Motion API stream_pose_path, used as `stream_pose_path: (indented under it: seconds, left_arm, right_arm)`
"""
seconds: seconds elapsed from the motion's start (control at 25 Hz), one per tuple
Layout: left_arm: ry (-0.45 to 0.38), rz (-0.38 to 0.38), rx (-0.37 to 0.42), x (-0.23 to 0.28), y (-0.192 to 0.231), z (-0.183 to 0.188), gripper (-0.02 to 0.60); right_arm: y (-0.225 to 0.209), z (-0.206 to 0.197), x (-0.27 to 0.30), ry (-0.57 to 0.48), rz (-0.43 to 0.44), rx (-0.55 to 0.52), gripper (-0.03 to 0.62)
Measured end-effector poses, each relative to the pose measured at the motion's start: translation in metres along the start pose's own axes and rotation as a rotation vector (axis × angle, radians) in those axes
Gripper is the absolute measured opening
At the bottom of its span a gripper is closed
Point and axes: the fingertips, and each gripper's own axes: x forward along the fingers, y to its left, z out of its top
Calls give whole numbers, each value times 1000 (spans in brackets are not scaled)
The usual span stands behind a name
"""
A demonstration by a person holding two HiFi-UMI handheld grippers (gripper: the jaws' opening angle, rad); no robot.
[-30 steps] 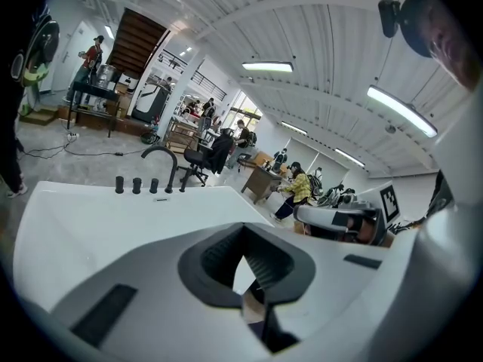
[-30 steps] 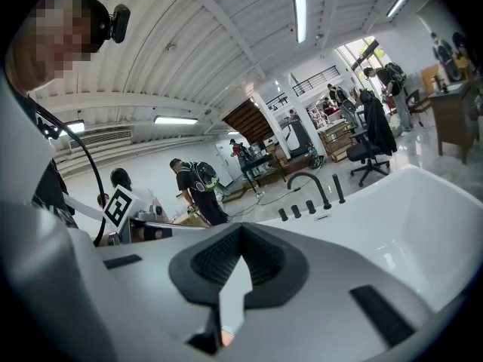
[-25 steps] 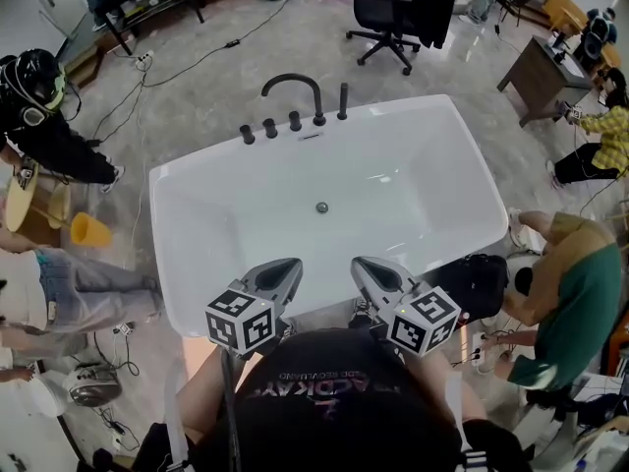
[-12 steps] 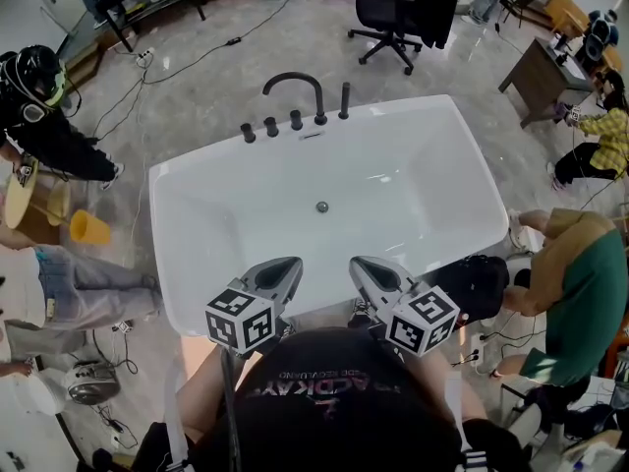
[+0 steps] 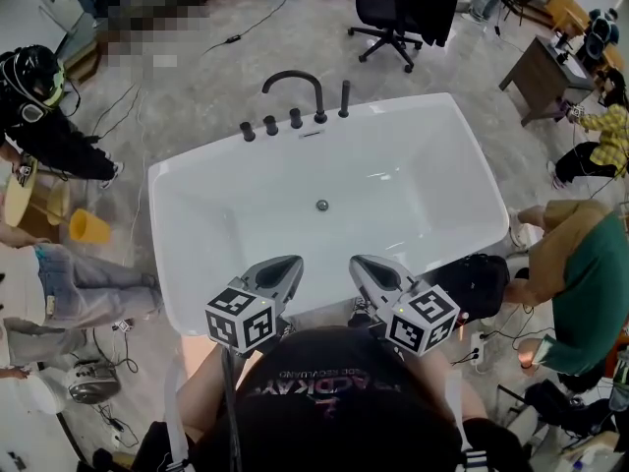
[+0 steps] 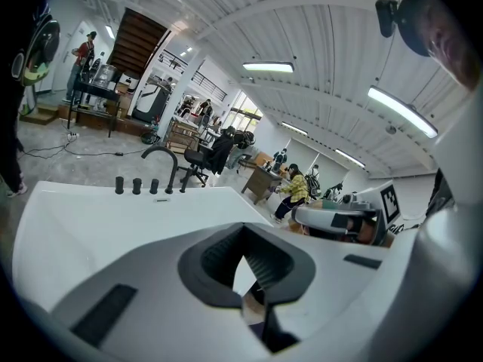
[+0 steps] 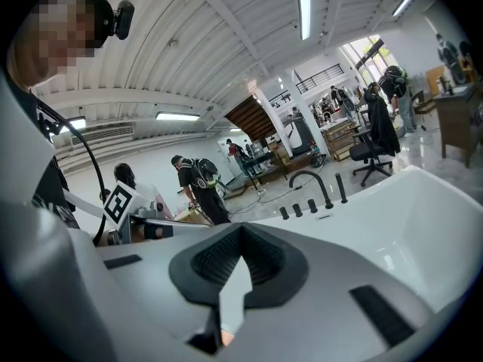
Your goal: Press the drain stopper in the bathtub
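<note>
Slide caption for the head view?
Left gripper and right gripper, both shut and empty, hover over the white bathtub near its front rim; drain stopper untouched at centre.

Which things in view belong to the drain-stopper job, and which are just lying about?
Job: white rectangular bathtub, small round metal drain stopper, left gripper, right gripper.
Lying about: black curved faucet, black office chair, orange cup, black bag.

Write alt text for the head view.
A white bathtub seen from above, its drain stopper at the centre, untouched. The left hand-held gripper and right hand-held gripper hover at the near rim, short of it; a black faucet stands on the far rim.
</note>
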Motion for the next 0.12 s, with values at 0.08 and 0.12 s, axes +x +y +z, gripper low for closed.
stream_pose_path:
  seconds: [0.08, 0.12]
  left_arm:
    - [-1, 0, 0, -1, 0, -2, 3]
    - [-1, -1, 0, -2, 0, -2, 3]
  right_arm:
    - [2, -2, 0, 0, 0, -1, 15]
    - [2, -3, 0, 0, 0, -2, 15]
